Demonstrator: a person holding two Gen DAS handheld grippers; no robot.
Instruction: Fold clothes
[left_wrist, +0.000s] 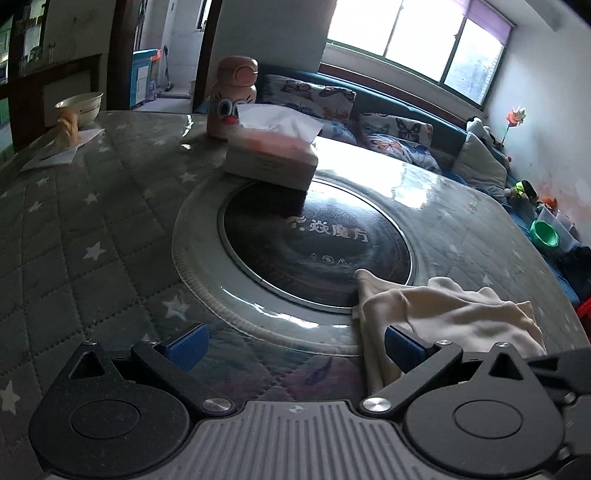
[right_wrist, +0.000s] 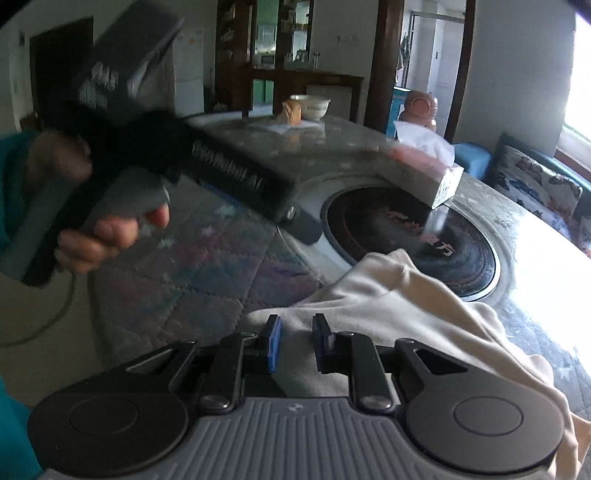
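A cream garment (left_wrist: 443, 314) lies crumpled on the table's near right side, one corner over the black round hob (left_wrist: 314, 243). My left gripper (left_wrist: 295, 345) is open wide. Its right pad (left_wrist: 402, 349) sits at the garment's left edge, and nothing is pinched between the pads. In the right wrist view the garment (right_wrist: 399, 295) runs up between the narrow jaws of my right gripper (right_wrist: 297, 341), which is shut on a fold of it. The cloth also drapes past that gripper's right side. A hand (right_wrist: 107, 236) holds the left gripper's body (right_wrist: 236, 177) at the upper left, blurred.
The quilted star-pattern table cover (left_wrist: 92, 221) lies under a glossy sheet. A tissue box (left_wrist: 273, 158) stands at the hob's far edge, with a pink cartoon bottle (left_wrist: 232, 99) behind it. A bowl (left_wrist: 79, 105) and papers sit at the far left. A sofa with butterfly cushions (left_wrist: 399, 136) lies beyond.
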